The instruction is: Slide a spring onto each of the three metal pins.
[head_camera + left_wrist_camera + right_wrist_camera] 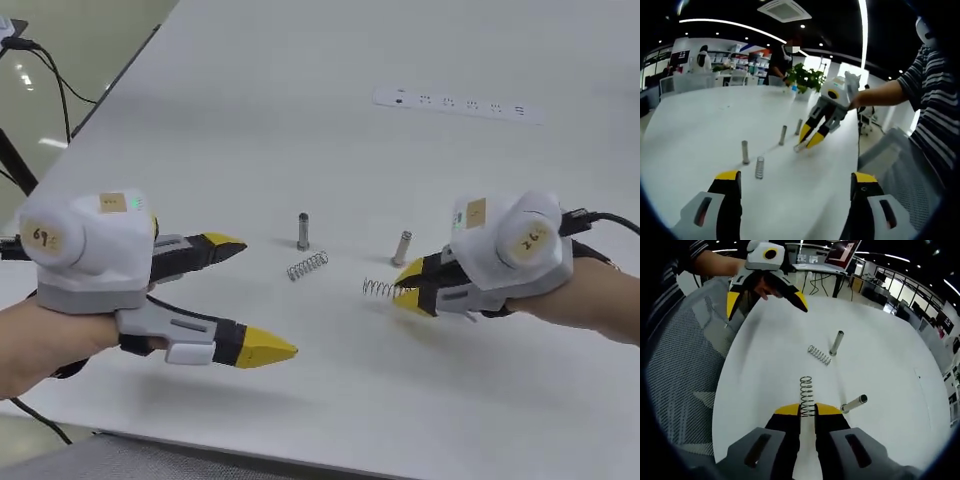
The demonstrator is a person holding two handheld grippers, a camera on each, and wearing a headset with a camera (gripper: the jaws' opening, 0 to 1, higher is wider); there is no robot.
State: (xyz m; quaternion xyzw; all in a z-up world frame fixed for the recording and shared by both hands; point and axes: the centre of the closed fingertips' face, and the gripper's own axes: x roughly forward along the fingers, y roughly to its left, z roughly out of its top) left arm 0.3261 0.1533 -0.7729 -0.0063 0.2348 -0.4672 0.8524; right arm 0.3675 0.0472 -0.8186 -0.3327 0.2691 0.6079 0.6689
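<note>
1. The right gripper point(807, 410) has its yellow-tipped fingers point(787, 410) pinched shut on one end of a spring point(806, 387), which juts forward low over the white bench point(300, 120).
2. The left gripper point(250, 297) holds its fingers spread wide, gripping nothing, just above the bench.
3. Between the grippers a second spring point(307, 266) lies loose (on its side), just beside an upright metal pin point(303, 230).
4. A second pin point(402, 248) stands near the right gripper's tips.
5. The left gripper view shows three pins in a row, with the farthest pin point(799, 126) beside the right gripper.
6. A power strip point(460, 103) lies well apart, across the bench.
</note>
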